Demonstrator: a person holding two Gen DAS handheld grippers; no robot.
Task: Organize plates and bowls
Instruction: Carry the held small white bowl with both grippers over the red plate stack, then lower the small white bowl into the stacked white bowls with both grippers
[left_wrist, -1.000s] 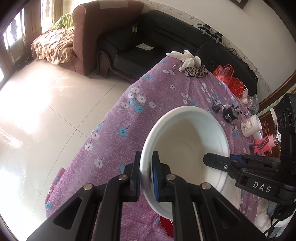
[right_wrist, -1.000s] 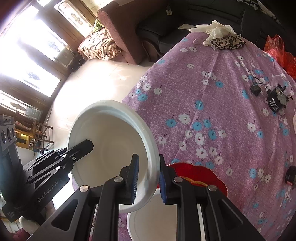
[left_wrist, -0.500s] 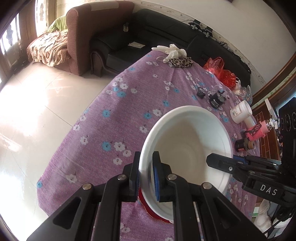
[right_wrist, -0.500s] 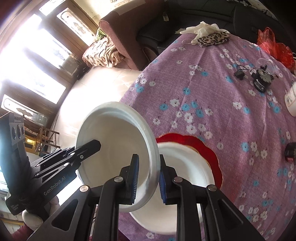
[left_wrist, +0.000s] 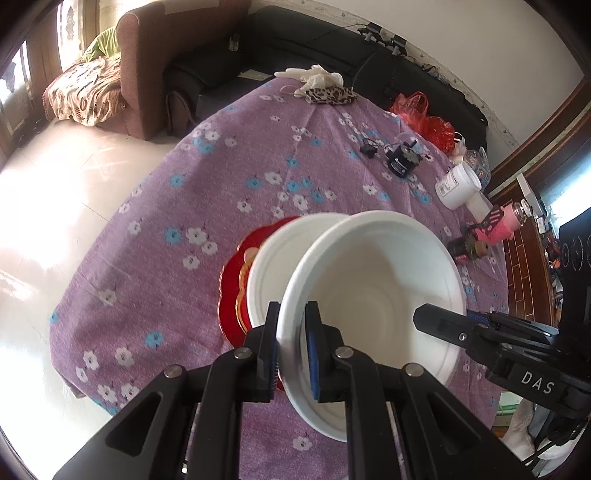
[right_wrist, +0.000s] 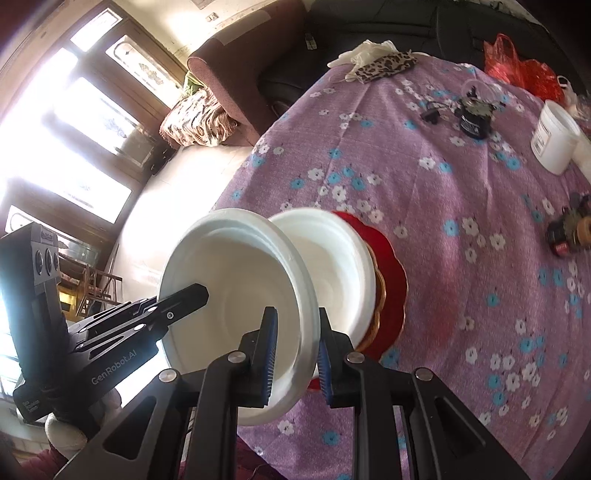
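A white foam bowl (left_wrist: 376, 295) hangs tilted above the table, held by both grippers at opposite sides of its rim. My left gripper (left_wrist: 291, 321) is shut on the rim's left side, and its finger shows against the bowl (right_wrist: 236, 288) in the right wrist view. My right gripper (right_wrist: 295, 325) is shut on the other side. Just under and behind the bowl lies a stack on the purple cloth: a white plate (left_wrist: 271, 266) on an orange dish, on a red scalloped plate (left_wrist: 229, 295). In the right wrist view, the white plate (right_wrist: 332, 266) and red plate (right_wrist: 393, 273) peek out past the bowl.
The purple flowered tablecloth (left_wrist: 177, 229) covers the table, with bare floor off its left edge. Farther back lie a white jar (left_wrist: 458, 184), a small black device (left_wrist: 400, 162), a pink item (left_wrist: 498, 225), a red bag (left_wrist: 424, 118) and a leopard-print cloth (left_wrist: 328, 96).
Both grippers carried the bowl across the table. The stack of red, orange and white plates has come out from under it and now shows just behind the bowl.
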